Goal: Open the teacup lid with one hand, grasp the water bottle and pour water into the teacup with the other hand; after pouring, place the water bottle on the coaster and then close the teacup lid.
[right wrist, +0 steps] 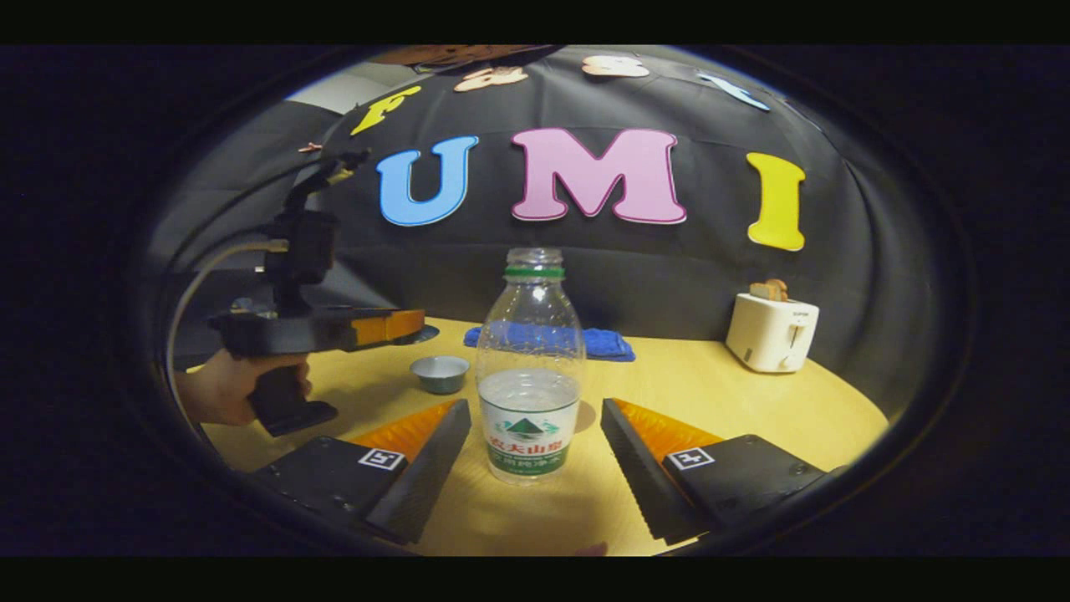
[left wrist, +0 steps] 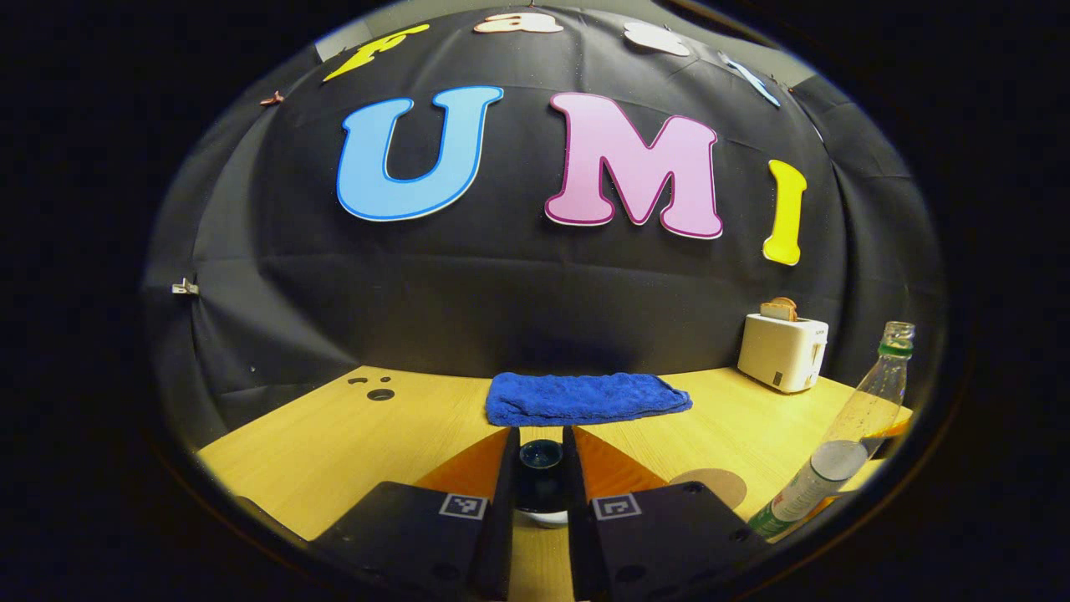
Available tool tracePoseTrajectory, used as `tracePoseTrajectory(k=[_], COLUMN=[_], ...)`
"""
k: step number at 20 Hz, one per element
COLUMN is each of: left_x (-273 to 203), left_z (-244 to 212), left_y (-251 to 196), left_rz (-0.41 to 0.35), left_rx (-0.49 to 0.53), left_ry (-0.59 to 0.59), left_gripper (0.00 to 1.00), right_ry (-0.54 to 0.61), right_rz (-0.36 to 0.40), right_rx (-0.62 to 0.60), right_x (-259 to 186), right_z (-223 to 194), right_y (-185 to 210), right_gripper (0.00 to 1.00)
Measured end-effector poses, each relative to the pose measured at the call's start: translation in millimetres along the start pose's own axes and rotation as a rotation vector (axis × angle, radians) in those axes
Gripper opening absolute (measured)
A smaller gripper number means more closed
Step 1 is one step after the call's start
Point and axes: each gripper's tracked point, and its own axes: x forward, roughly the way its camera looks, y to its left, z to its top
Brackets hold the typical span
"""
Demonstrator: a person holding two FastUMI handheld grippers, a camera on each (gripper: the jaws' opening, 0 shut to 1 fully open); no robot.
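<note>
Left gripper (left wrist: 539,477) jaws narrow, clamped on the teacup lid (left wrist: 540,456); right gripper (right wrist: 528,451) jaws wide, flanking the upright water bottle (right wrist: 529,368) untouched on the table (right wrist: 752,401).

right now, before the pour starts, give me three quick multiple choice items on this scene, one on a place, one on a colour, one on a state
1. Where does the blue towel lie?
A. at the back of the table, near the wall
B. on top of the toaster
C. under the bottle

2. What colour is the ring at the bottle's neck?
A. red
B. green
C. yellow

3. How does the right gripper stand?
A. shut on the bottle
B. shut on nothing
C. open, with the bottle between its fingers

Key: 1 A, the towel lies folded at the far edge of the table. 2 B, the ring on the uncapped bottle is green. 3 C, the right gripper has a gap showing on each side of the bottle.
</note>
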Motion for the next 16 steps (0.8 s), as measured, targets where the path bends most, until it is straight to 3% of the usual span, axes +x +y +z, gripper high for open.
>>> tracePoseTrajectory(k=[1,2,3,4,5,6,8,12,13,15,16], left_x=[-4.5,-9.0,-11.4,-13.3,-14.7,-15.6,-17.2,-19.5,-21.1,-23.5,-24.4], left_z=[1.7,3.5,3.4,2.8,3.5,3.5,4.3,7.4,9.7,11.9,11.7], left_y=[3.2,4.8,6.0,8.3,10.9,12.5,17.2,24.1,26.0,30.9,34.2], left_rz=[0.003,0.005,0.006,0.011,0.014,0.018,0.029,0.046,0.049,0.056,0.060], left_rx=[0.005,0.007,0.007,0.009,0.008,0.006,0.002,-0.013,-0.018,-0.027,-0.030], left_ry=[0.003,0.006,0.009,0.013,0.013,0.012,0.010,-0.004,-0.008,-0.014,-0.012], left_gripper=[0.31,0.35,0.27,0.31,0.28,0.28,0.28,0.31,0.27,0.27,0.35], right_ry=[0.002,0.012,0.017,0.017,-0.012,-0.018,-0.004,0.001,-0.015,-0.034,-0.034], right_rz=[-0.001,-0.005,-0.009,-0.013,-0.014,-0.014,0.001,-0.127,-0.154,-0.169,-0.169], right_rx=[0.011,0.022,0.034,0.033,0.029,0.023,0.012,-0.151,-0.208,-0.314,-0.363], right_x=[7.2,12.8,18.5,25.0,26.7,33.4,39.3,48.3,51.0,61.3,67.6], right_z=[-5.4,-10.6,-15.8,-13.9,-7.4,-6.2,-4.9,19.6,31.6,49.5,55.5], right_y=[1.1,0.8,-0.3,-1.3,-3.6,-4.8,-4.1,-33.9,-38.5,-40.4,-40.3], right_gripper=[0.98,0.98,0.98,0.98,0.97,0.86,0.80,0.75,0.75,0.75,0.75])
